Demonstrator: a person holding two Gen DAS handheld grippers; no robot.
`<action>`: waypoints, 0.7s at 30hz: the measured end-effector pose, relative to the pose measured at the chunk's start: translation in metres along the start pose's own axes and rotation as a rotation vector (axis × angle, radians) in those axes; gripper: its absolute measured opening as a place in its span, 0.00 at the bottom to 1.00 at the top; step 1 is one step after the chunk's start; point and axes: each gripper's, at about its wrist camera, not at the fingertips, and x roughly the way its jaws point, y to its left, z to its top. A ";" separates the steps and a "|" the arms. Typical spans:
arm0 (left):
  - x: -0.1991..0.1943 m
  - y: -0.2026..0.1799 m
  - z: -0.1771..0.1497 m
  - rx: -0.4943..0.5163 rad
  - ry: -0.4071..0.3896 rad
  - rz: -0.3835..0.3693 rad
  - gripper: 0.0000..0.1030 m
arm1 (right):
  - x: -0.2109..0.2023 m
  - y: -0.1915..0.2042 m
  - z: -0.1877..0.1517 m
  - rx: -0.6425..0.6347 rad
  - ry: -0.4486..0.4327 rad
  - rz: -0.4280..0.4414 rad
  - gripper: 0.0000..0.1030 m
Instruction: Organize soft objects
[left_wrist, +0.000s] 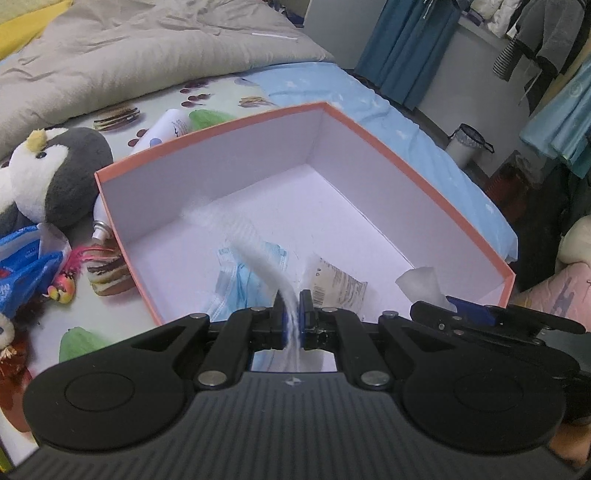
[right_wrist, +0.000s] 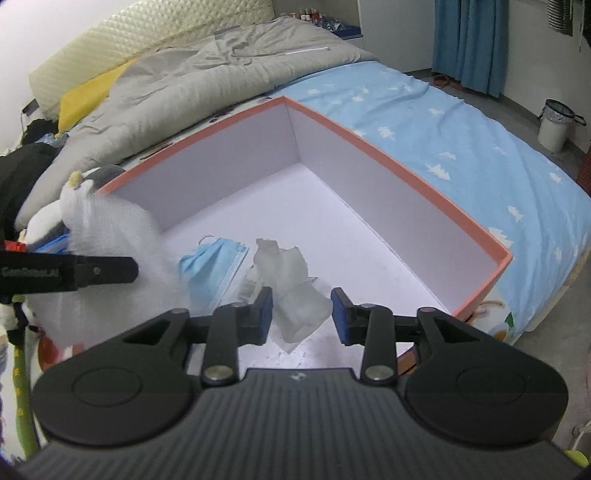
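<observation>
Right hand-held gripper (right_wrist: 301, 314) astride, seemingly, tissue (right_wrist: 295, 291).

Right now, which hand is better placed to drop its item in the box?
Left. Its fingers are shut on white wrap over the box. The right fingers stand open, tissue loose between them inside.

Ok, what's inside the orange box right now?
In the box: a blue face mask, a white tissue wad and a small labelled packet, partly covered. Anything under them is hidden.
</observation>
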 end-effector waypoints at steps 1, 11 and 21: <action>0.001 0.000 0.001 -0.003 0.010 0.002 0.11 | -0.001 0.000 0.000 0.002 0.000 0.006 0.45; -0.033 0.006 -0.012 -0.001 -0.067 0.007 0.60 | -0.026 0.007 -0.004 -0.014 -0.046 0.035 0.59; -0.052 0.002 -0.020 0.023 -0.110 -0.031 0.87 | -0.040 0.007 -0.016 0.011 -0.069 0.036 0.71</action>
